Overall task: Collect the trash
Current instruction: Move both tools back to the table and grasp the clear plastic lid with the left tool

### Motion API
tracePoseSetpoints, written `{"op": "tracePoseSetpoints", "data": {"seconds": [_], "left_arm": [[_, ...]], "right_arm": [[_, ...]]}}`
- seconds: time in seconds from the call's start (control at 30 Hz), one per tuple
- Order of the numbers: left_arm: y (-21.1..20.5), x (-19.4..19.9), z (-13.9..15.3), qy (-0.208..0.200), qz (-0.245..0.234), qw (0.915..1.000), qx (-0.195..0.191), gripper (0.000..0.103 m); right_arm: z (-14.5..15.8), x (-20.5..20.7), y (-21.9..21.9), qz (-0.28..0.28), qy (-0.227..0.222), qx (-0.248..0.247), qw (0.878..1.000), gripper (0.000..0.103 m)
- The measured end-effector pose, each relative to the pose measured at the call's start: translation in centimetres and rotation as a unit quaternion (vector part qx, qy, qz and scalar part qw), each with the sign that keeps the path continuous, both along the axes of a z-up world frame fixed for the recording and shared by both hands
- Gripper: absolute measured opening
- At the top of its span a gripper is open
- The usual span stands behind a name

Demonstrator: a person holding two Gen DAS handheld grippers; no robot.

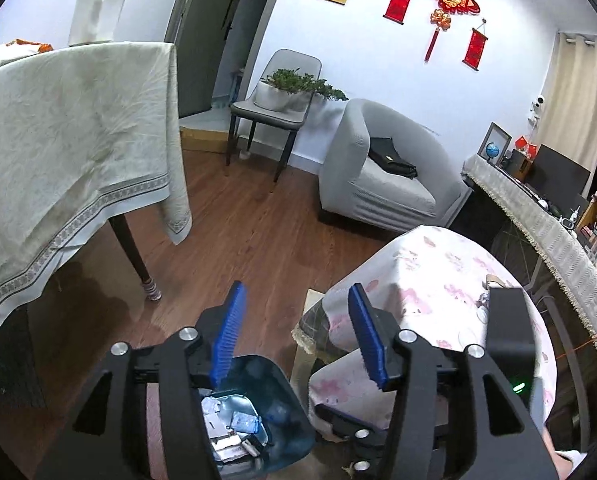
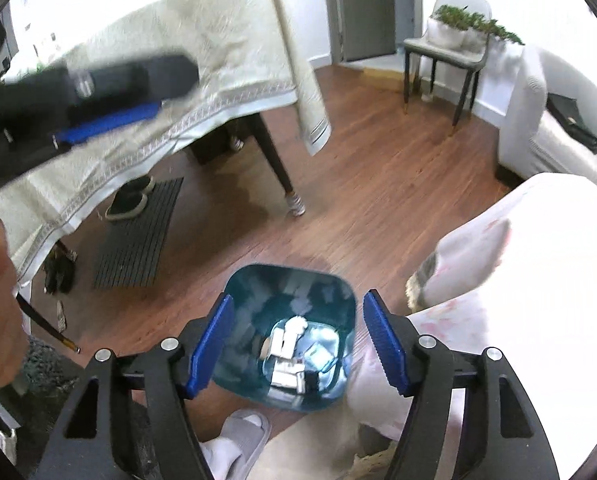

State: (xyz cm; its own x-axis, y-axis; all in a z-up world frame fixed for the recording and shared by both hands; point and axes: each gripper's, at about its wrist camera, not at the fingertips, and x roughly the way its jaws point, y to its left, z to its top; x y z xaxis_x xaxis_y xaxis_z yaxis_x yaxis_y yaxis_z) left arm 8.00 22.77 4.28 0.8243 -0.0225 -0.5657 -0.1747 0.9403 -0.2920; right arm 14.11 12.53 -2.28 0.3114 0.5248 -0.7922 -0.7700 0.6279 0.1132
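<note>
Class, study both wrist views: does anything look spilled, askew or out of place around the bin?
Nothing stands out. The blue bin stands upright on the floor with the trash inside it, none spilled beside it. Both grippers are open and empty.

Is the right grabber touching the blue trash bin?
Apart. The right wrist view shows the right gripper open and empty above the bin, whose trash lies well below its blue pads.

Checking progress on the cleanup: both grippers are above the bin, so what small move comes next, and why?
Probably swing toward the pink-patterned table to look for more trash: both the left gripper and right gripper are open and empty, and scraps already lie in the blue bin.
</note>
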Motion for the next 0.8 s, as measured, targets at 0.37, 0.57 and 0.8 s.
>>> {"op": "tracePoseSetpoints", "data": {"seconds": [0.37,0.57,0.8], "left_arm": [[-4.1,2.7,-0.8,0.012,-0.030,0.9994,0.012,0.068],[-7.9,4.5,-1.4,0.024,-0.064,0.9976,0.012,0.071],[-12.9,6.6,-2.9,0.047,-0.117,0.9917,0.024,0.075]], "right_arm": [[2.5,2.6,-6.9,-0.073,-0.033,0.020,0.997,0.068],[3.1,4.5,-11.6,-0.125,-0.038,0.029,0.991,0.075],[4.4,6.3,-18.2,-0.193,-0.049,0.051,0.979,0.083]]}}
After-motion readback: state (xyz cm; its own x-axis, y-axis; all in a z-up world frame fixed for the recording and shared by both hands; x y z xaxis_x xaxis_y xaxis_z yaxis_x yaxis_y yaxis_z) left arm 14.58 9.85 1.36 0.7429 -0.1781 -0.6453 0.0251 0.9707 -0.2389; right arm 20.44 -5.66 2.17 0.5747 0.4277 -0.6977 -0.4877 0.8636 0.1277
